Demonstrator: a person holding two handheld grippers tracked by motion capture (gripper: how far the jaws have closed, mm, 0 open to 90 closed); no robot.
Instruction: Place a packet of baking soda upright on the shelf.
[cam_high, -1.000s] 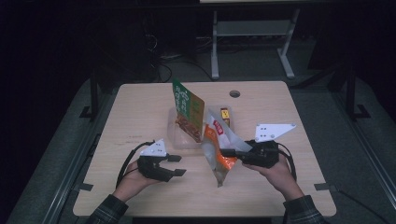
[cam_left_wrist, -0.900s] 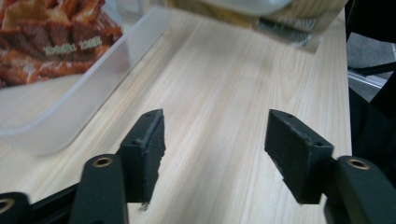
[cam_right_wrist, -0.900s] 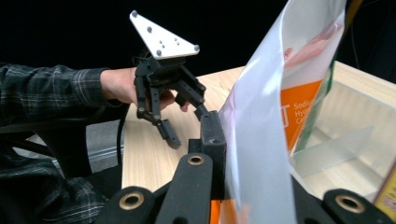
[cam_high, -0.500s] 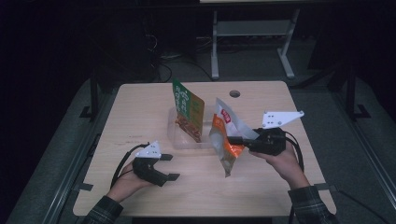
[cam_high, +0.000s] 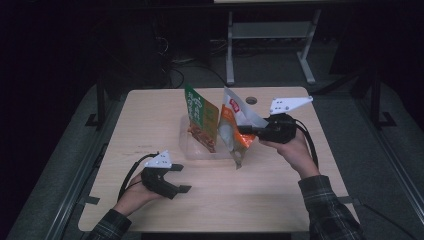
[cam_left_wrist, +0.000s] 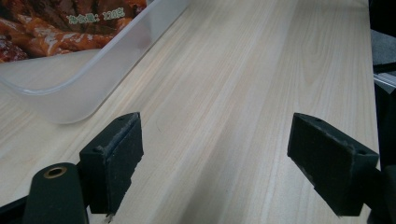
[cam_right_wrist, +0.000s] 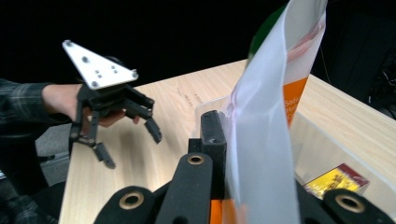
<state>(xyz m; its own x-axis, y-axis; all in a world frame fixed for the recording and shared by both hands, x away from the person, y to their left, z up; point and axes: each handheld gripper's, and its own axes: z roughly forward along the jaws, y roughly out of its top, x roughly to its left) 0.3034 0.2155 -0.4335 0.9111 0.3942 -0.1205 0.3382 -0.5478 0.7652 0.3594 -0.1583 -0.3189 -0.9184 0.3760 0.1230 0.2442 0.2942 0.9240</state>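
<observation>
Between the pressed-together jaws of the right tongs (cam_high: 246, 129) sits the edge of a white and orange snack bag (cam_high: 234, 131), pinched and held up off the desk (cam_high: 150, 120). From the right gripper view the bag's pale back rises straight out of the jaws and leans against the near wall of a clear plastic tub (cam_right_wrist: 327, 154). Seen from above, the bag hangs over the right side of that tub, its lower corner reaching down past the tub's front rim toward the desk; whether that corner touches the wood I cannot tell at this angle. A green snack bag (cam_high: 201, 119) stands upright in the tub just beside the held one, its printed face turned toward the left. A small yellow and red packet (cam_right_wrist: 335, 180) lies flat on the tub's floor.

At the front left of the desk, well apart from the tub, the left tongs (cam_high: 182, 179) rest low with their jaws spread wide; those jaws have just been opening, and nothing lies between them. Through the left gripper view the two black pads (cam_left_wrist: 117, 161) frame bare wood, with a rounded corner of the tub and the green bag's printed face up at the far left. A black cable (cam_high: 127, 175) loops from the left tongs back toward the person's sleeve (cam_high: 112, 227). Beyond the desk the floor is dark, and a pale metal frame (cam_high: 270, 35) stands there.
</observation>
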